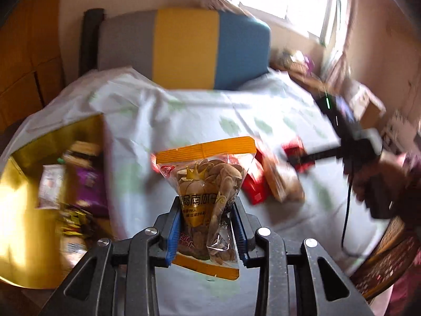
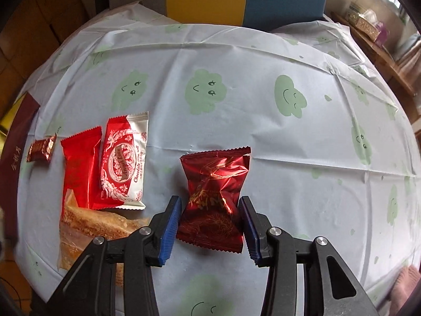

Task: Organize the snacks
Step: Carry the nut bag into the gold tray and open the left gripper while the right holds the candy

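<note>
My left gripper (image 1: 207,202) is shut on a clear bag of seeds (image 1: 208,168) with orange ends, held off the table beside an open gold box (image 1: 79,129) that holds several snack packets. My right gripper (image 2: 210,202) is shut on the pinched waist of a dark red foil packet (image 2: 215,171) just above the tablecloth. To the left of it lie a red-and-white chocolate packet (image 2: 123,163), a plain red packet (image 2: 79,163), a small brown-red candy (image 2: 40,148) and a clear-wrapped brown pastry (image 2: 86,226). The left wrist view is blurred; in it the right gripper (image 1: 297,158) shows over those red packets.
A pale blue tablecloth (image 2: 236,105) with green smiling blobs covers the round table. A chair (image 1: 184,47) with a grey, yellow and blue back stands at the far side. A dark red box edge (image 2: 13,158) lies at the table's left. A wooden shelf (image 2: 381,52) with clutter is at the far right.
</note>
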